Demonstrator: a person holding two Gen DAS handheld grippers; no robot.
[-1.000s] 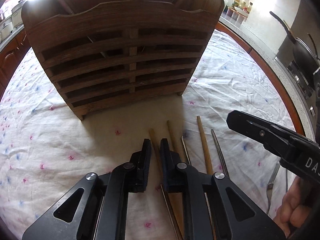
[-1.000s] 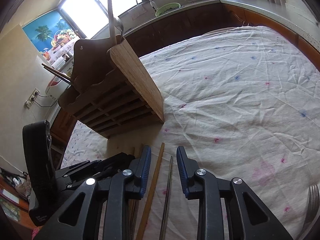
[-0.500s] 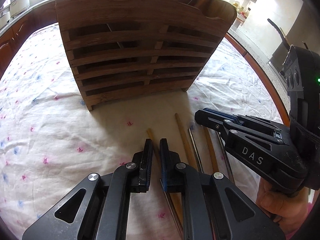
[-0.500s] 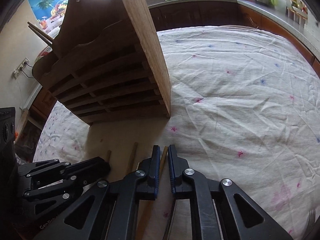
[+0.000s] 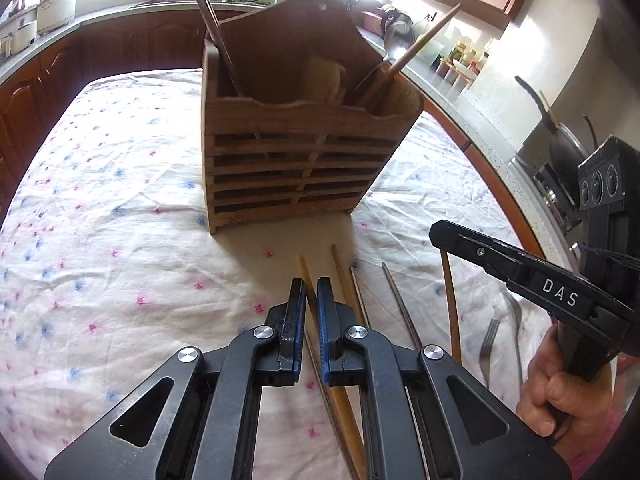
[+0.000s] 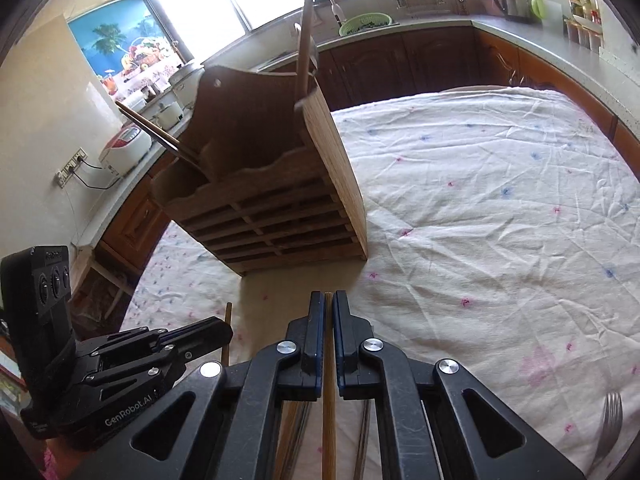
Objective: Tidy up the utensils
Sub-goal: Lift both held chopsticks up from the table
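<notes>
Left gripper [image 5: 311, 294] found with jaws pinching a wooden chopstick [image 5: 301, 266], tip projecting just ahead of the jaws, shaft running back beneath them. Right gripper [image 6: 328, 312] found likewise, jaws having just been closing, now clamped on a second wooden chopstick [image 6: 329, 404] lying straight between them. Wooden utensil holder [image 5: 296, 168] noted standing ahead of both sets of jaws on the cloth-covered counter [image 5: 100, 240], well apart from either tip. Already loaded: dark chopsticks [image 5: 212, 28] in the compartment ahead-left of the left jaws; a wooden handle [image 5: 416, 46] and what looked like a ladle in the compartment ahead-right. Still outstanding on the cloth: another wooden chopstick [image 5: 344, 276] and metal chopsticks [image 5: 396, 300] just right of the left jaws, plus a fork [image 5: 486, 344] further right, beneath the right gripper. Task judged partly complete: two pieces in hand but not yet delivered, several pieces left to collect. Exact count beneath the grippers not determinable.
</notes>
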